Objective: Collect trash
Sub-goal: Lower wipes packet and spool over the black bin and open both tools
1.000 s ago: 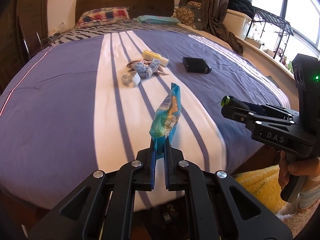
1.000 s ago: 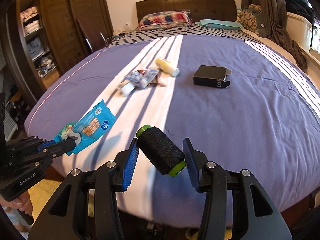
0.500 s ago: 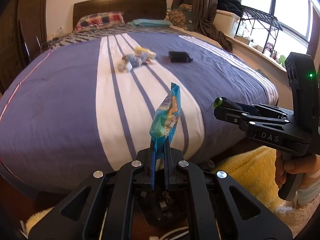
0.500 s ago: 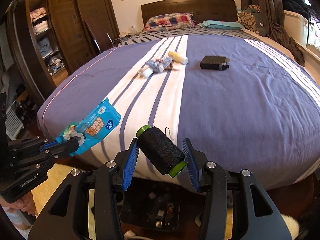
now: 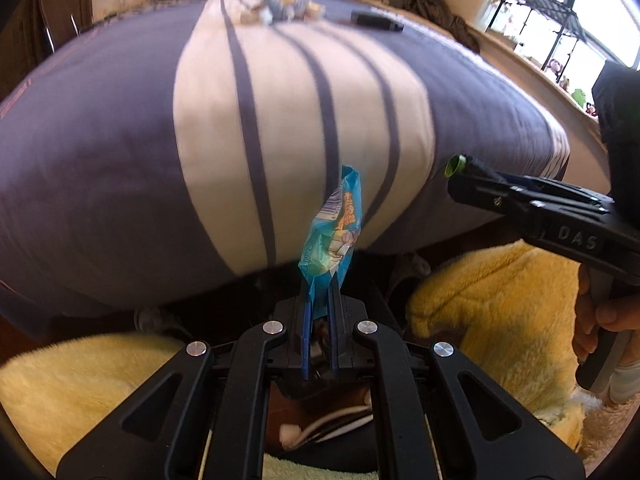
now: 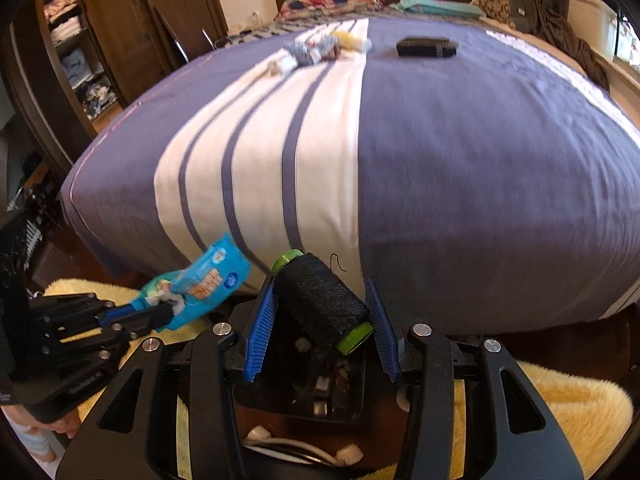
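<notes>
My left gripper (image 5: 320,308) is shut on a blue snack wrapper (image 5: 334,236), held upright off the foot of the bed; it also shows in the right wrist view (image 6: 200,288). My right gripper (image 6: 322,308) is shut on a black thread spool with green ends (image 6: 322,300), seen at the right in the left wrist view (image 5: 456,166). Both hang over a dark bin (image 6: 348,396) on the floor holding small scraps. More trash (image 6: 308,52) lies far up the bed.
The purple and white striped bed (image 6: 440,160) fills the view ahead. A black box (image 6: 426,47) and a yellow bottle (image 6: 352,40) lie near the trash pile. A yellow fluffy rug (image 5: 492,300) flanks the bin. A wardrobe (image 6: 120,32) stands at the left.
Both grippers have pulled back from the bed and dropped lower, past its foot edge, over the bin and rug. Each keeps its hold on its item.
</notes>
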Action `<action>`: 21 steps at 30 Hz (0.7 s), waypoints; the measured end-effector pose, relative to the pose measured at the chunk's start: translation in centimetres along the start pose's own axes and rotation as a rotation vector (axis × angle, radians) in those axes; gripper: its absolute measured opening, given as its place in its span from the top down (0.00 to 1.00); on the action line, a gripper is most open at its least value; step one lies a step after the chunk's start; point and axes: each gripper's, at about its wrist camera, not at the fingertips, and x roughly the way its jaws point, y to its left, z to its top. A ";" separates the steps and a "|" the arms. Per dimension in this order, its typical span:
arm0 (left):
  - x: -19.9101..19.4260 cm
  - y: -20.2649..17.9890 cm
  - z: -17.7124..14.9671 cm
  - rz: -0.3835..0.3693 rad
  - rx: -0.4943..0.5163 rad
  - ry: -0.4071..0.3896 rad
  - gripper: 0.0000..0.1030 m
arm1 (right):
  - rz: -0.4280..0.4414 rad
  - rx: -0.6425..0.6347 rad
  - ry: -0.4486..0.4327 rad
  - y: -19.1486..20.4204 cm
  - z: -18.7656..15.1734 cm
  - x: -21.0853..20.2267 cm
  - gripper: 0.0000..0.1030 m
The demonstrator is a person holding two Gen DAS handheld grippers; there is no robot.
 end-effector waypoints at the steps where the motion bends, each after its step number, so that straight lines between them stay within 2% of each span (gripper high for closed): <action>1: 0.6 0.1 -0.2 0.000 -0.005 0.014 0.95 | 0.000 0.001 0.006 0.0 -0.3 0.2 0.55; 10: 5.3 1.3 -1.9 -0.019 -0.036 0.132 0.95 | -0.007 0.023 0.103 -0.2 -2.3 3.7 0.55; 21: 10.4 1.4 -3.3 -0.076 -0.052 0.285 0.94 | 0.014 0.045 0.282 -0.1 -3.8 9.6 0.55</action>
